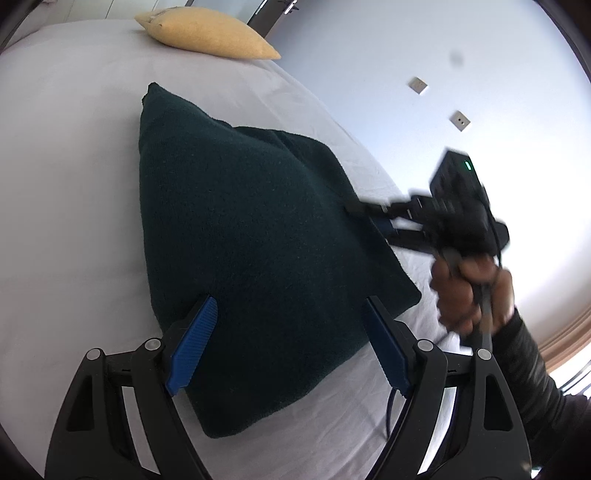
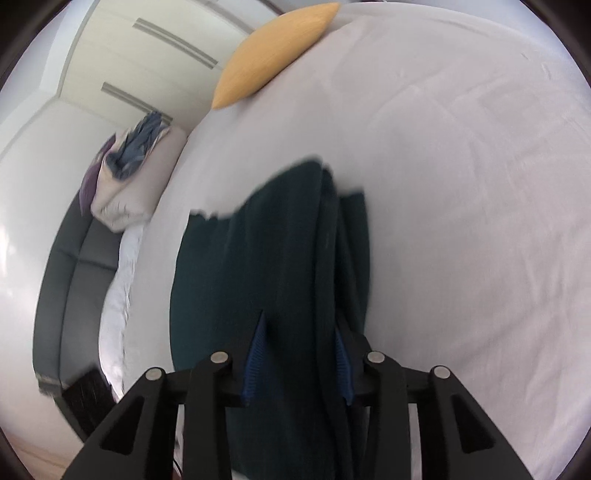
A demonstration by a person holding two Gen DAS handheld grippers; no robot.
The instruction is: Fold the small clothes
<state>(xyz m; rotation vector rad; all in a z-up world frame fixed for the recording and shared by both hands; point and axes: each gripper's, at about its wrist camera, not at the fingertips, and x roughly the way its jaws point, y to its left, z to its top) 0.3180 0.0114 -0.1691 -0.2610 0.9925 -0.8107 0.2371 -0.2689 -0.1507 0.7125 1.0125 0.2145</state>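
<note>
Seen from the left wrist: left gripper (image 1: 288, 345), ribbed blue pads spread wide, above a fuzzy dark-green garment (image 1: 243, 240) on the white bed sheet (image 1: 70, 184); yellow pillow (image 1: 207, 33) far. From the right wrist: right gripper (image 2: 301, 356) clamped on the garment's bunched folds (image 2: 280, 258). No readable writing.

The left gripper (image 1: 288, 343) hangs with its jaws spread wide. The right gripper (image 2: 300, 354), gripped in the person's right hand (image 1: 469, 291), is pinched together.
</note>
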